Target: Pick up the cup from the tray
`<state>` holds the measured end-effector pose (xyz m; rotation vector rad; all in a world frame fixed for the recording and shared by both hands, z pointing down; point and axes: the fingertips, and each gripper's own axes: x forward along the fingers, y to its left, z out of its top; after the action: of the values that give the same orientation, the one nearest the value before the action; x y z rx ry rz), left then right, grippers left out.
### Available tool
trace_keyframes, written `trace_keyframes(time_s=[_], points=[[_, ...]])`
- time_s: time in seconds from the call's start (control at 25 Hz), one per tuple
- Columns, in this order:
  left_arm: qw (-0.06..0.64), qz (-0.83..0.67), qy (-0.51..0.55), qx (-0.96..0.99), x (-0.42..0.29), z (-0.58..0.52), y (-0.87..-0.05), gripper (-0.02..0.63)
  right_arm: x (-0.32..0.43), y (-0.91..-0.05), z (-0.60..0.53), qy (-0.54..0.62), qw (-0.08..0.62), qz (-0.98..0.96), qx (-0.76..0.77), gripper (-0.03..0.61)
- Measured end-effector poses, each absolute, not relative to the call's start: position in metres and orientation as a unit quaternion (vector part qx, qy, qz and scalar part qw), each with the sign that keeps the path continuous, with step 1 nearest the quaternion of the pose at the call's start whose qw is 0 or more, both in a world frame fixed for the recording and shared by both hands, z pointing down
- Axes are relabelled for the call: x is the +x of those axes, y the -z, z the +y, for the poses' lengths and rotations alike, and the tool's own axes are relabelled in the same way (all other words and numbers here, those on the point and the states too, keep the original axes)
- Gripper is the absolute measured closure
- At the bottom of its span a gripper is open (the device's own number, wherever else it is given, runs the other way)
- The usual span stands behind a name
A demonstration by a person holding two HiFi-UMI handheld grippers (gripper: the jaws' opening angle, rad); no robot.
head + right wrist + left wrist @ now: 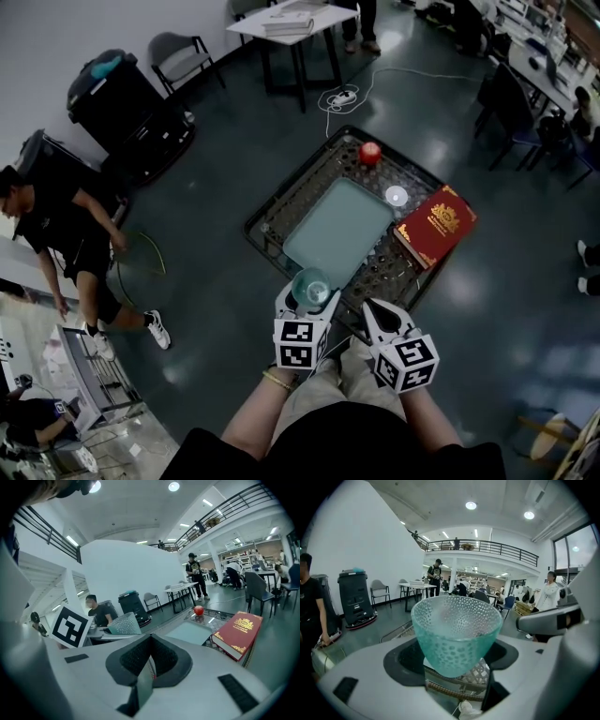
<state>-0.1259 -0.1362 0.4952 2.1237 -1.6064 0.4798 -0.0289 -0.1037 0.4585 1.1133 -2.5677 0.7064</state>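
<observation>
A teal dimpled glass cup (310,286) sits upright between the jaws of my left gripper (307,302), which is shut on its lower part. It hangs just off the near edge of the pale blue tray (339,230). In the left gripper view the cup (456,632) fills the centre, with the dark pads (401,660) pressed against its sides. My right gripper (373,312) hovers beside it to the right, shut with nothing in it. From the right gripper view its jaws (149,663) meet, and the cup (123,624) shows to the left.
The tray lies on a dark wire-top table (281,208). Also on the table are a red apple (370,152), a small white bowl (397,196) and a red book (436,223). A person in black (66,239) stands at left, near black bins (122,98).
</observation>
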Motion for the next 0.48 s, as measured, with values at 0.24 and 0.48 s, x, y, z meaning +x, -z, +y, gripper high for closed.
trace_keyframes(time_s=[0.24,0.48], points=[[0.211,-0.583,-0.168,0.766,-0.129,-0.12,-0.476,0.249,-0.029,-0.45,-0.101,-0.231,0.127,-0.888,0.377,0.577],[0.215,-0.582,-0.162,0.767,-0.122,-0.105,-0.465,0.249,-0.028,-0.447,-0.096,-0.225,0.127,-0.892,0.372,0.577]])
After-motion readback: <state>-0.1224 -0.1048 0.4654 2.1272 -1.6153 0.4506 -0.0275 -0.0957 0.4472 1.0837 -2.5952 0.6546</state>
